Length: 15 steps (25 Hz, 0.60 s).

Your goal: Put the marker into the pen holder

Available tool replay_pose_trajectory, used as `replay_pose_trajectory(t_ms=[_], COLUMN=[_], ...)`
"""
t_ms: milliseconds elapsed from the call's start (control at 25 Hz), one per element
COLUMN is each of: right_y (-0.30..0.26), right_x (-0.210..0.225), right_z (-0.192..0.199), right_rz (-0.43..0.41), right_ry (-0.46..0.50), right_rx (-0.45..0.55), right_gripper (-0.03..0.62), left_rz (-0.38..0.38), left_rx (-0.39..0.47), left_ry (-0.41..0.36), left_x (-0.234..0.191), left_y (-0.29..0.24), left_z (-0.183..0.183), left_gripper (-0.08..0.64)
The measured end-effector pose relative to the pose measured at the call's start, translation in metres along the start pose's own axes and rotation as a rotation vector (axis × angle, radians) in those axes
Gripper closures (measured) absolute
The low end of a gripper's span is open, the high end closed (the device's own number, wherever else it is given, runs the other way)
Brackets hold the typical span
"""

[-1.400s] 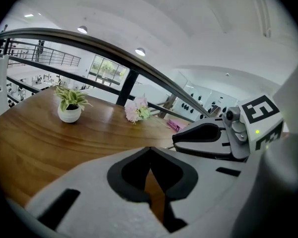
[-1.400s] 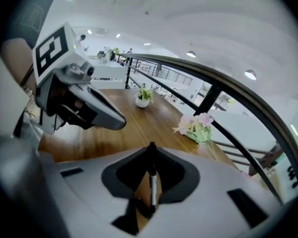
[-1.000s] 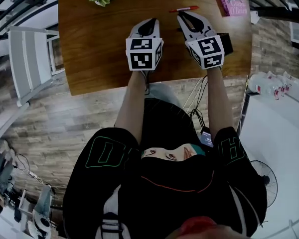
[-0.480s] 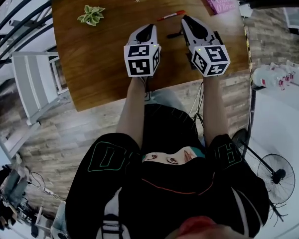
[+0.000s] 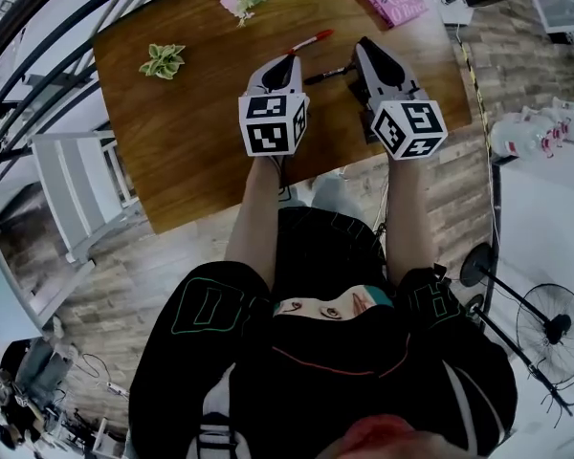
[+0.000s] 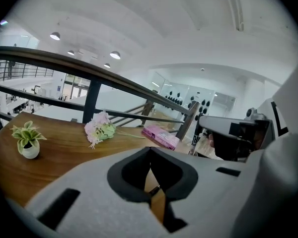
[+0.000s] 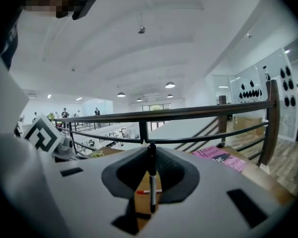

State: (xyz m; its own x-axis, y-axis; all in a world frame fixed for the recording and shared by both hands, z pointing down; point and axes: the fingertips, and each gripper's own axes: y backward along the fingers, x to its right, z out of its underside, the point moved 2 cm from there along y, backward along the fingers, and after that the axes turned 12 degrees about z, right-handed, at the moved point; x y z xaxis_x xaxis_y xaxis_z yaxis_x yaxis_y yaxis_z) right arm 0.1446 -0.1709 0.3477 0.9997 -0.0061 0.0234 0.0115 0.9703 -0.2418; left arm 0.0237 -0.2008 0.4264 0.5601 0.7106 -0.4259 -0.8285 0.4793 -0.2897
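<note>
Right gripper view shows the jaws of your right gripper [image 7: 151, 147] clamped on the black marker [image 7: 152, 182], over the counter [image 5: 191, 132]. A red marker [image 5: 309, 40] lies just beyond. The jaws of your left gripper [image 6: 150, 152] are pressed together, empty.

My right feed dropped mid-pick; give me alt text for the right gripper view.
A black-capped marker is clamped in the shut jaws of the right gripper, vertical in frame. Beyond it a red marker lies on the wooden table, with a pink book at right and a dark railing behind.
</note>
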Motion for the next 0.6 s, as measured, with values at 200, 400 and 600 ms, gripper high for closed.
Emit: replay_pose_trajectory(t_ms=[200,400,600], right_y=[0.013,0.022,0.032], right_x=[0.022,0.039,0.058], right_z=[-0.019,-0.030,-0.036], right_rz=[0.019,0.033,0.052], right_ry=[-0.027,-0.031,-0.032], right_rx=[0.049,0.078,0.096], right_gripper=[0.537,0.537,0.537], left_rz=[0.019,0.029,0.045], left_rx=[0.007,0.013,0.022], left_ry=[-0.039,-0.063,-0.084], left_x=[0.020,0.033,0.049], left_y=[-0.013,-0.023,-0.033], left_z=[-0.013,-0.022,-0.030], left_gripper=[0.551,0.551,0.551])
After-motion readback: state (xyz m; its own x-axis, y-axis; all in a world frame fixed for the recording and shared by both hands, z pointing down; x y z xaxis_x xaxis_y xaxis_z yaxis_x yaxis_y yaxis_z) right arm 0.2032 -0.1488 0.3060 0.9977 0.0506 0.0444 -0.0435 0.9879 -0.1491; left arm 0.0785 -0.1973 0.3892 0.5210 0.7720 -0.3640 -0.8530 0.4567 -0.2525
